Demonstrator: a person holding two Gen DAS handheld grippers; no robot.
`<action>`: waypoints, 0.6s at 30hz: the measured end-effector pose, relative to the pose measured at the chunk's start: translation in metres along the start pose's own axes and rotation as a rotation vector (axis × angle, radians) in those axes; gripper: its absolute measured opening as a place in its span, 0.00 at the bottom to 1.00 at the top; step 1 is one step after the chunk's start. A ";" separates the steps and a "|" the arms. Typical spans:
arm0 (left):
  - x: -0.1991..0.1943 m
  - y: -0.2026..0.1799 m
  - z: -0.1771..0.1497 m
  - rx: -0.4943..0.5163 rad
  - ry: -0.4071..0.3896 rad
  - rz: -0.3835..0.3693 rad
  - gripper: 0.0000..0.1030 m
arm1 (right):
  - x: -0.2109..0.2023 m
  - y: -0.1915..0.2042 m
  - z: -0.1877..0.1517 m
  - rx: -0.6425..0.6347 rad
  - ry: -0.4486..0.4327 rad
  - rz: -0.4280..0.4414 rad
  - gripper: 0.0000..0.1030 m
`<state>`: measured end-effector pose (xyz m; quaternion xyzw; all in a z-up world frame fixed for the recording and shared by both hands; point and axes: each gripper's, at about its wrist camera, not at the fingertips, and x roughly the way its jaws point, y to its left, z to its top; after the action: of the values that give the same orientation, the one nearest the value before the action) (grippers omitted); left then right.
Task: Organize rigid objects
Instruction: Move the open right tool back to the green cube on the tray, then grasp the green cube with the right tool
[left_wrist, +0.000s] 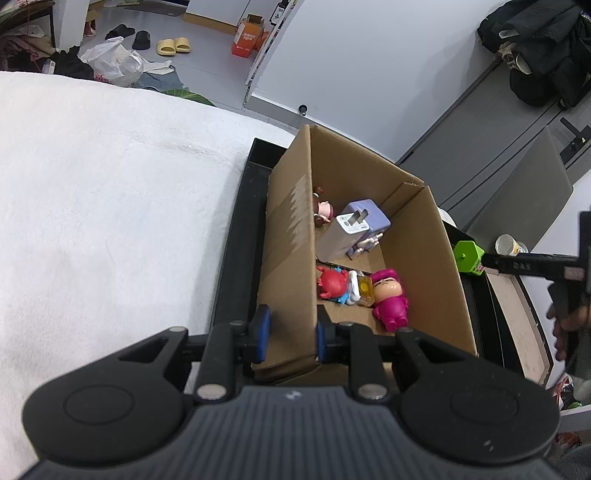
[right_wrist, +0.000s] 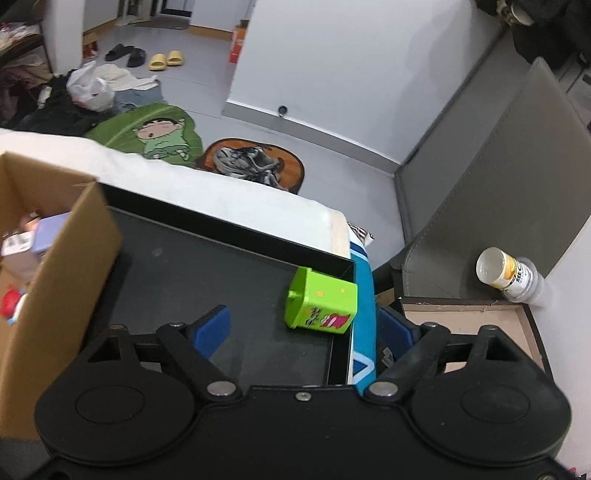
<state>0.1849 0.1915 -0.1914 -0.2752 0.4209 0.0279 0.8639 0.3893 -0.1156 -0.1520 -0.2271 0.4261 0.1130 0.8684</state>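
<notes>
Spread across the left of both views: a white towel (left_wrist: 110, 206) over the table, its far edge cut off by the frame. On it, a black tray (right_wrist: 229, 236), partly hidden under a cardboard box (left_wrist: 417, 258). Clamped on the box's near left wall: the left tongs (left_wrist: 290, 334), blue pads on either side of the cardboard. Inside, a lilac charger (left_wrist: 354, 225), a pink figure (left_wrist: 389, 299), a red figure (left_wrist: 332, 282), and a small doll (left_wrist: 323, 210) half hidden by the wall. Spread wide, gripping nothing: the right tongs (right_wrist: 306, 325). Between and just beyond them, in the tray's far right corner, a green toy box (right_wrist: 321, 302), tilted, slightly blurred.
</notes>
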 end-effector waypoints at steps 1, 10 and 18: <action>0.000 0.000 0.000 0.000 0.000 0.000 0.22 | 0.005 -0.002 0.001 0.012 0.005 0.000 0.83; 0.000 0.000 0.000 0.001 0.000 0.000 0.22 | 0.055 -0.017 0.005 0.109 0.068 -0.047 0.80; 0.001 0.000 0.000 0.001 0.000 -0.001 0.22 | 0.066 -0.028 0.004 0.165 0.069 -0.036 0.77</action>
<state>0.1856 0.1916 -0.1920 -0.2747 0.4206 0.0273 0.8642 0.4434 -0.1385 -0.1941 -0.1662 0.4594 0.0541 0.8709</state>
